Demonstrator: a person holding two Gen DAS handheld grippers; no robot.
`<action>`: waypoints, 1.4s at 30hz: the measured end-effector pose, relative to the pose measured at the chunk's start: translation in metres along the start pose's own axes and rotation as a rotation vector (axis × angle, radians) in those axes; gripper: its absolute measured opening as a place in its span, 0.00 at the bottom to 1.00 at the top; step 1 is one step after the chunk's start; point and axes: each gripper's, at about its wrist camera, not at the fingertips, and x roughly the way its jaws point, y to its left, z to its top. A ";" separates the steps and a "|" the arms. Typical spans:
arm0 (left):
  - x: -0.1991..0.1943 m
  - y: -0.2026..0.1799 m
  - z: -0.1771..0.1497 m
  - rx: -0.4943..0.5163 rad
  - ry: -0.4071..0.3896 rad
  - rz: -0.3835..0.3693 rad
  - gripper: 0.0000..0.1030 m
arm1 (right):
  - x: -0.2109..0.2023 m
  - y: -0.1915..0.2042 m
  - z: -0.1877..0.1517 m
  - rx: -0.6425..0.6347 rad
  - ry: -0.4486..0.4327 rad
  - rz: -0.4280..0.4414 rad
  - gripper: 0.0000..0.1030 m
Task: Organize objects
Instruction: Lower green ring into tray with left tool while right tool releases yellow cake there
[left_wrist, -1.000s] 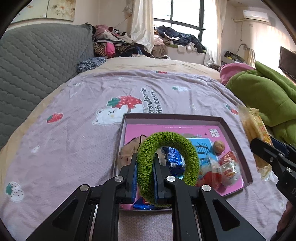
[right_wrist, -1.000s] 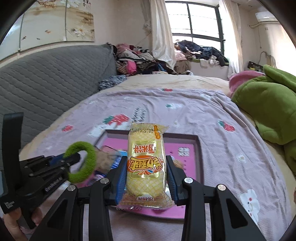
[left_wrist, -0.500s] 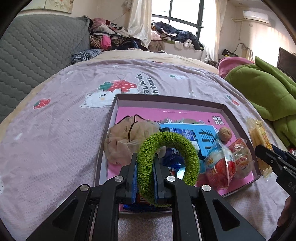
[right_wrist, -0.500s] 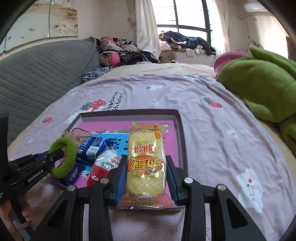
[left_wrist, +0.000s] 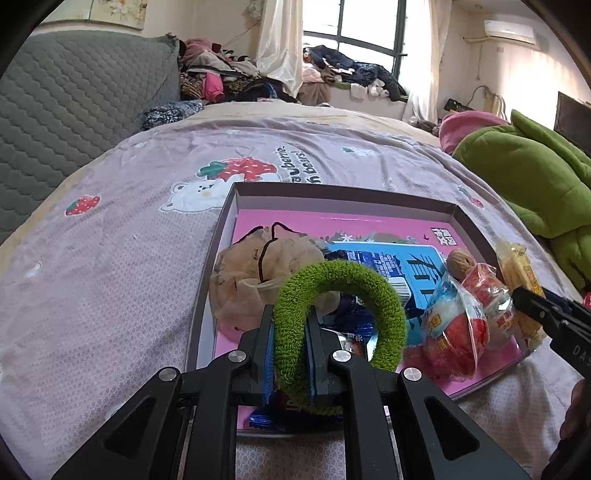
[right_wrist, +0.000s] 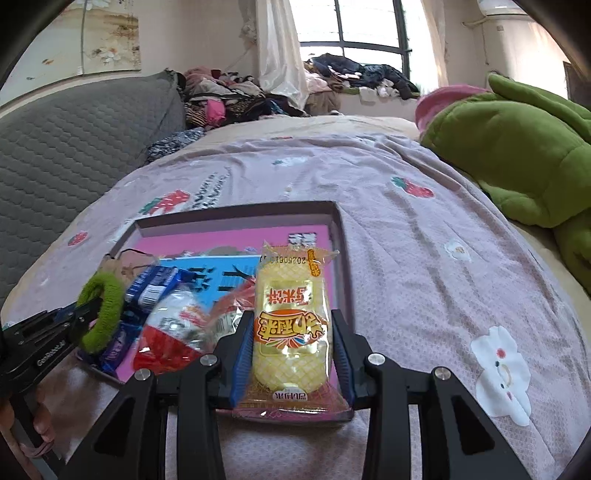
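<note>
My left gripper (left_wrist: 290, 325) is shut on a green fuzzy hair tie (left_wrist: 354, 284) and holds it over the near left of a shallow box (left_wrist: 343, 195) with a pink floor. My right gripper (right_wrist: 291, 332) is shut on a yellow snack packet (right_wrist: 291, 321) above the box's near right corner (right_wrist: 341, 236). In the box lie a beige scrunchie (left_wrist: 258, 269), blue wrappers (right_wrist: 155, 284), a walnut (left_wrist: 460, 258) and red-and-white snack bags (left_wrist: 461, 314). The left gripper with the hair tie also shows in the right wrist view (right_wrist: 101, 310), and the packet in the left wrist view (left_wrist: 521, 273).
The box lies on a bed with a lilac strawberry-print cover (left_wrist: 129, 229). A grey quilted headboard (left_wrist: 74, 103) stands at the left. A green duvet (right_wrist: 517, 155) and a pink pillow (left_wrist: 469, 125) lie at the right. Piled clothes (left_wrist: 229, 81) sit at the far end.
Both grippers have moved forward and down toward the box, each still holding its item. The box now looks nearer and larger in both views.
</note>
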 end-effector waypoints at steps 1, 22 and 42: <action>0.000 0.000 0.000 0.001 0.002 -0.003 0.13 | 0.002 -0.001 -0.001 0.005 0.008 0.002 0.38; 0.004 -0.004 -0.003 0.019 0.004 -0.018 0.17 | 0.020 0.000 -0.008 -0.014 0.077 -0.028 0.39; -0.007 -0.002 -0.002 0.023 -0.015 -0.016 0.50 | 0.007 0.000 -0.005 -0.017 0.035 -0.058 0.40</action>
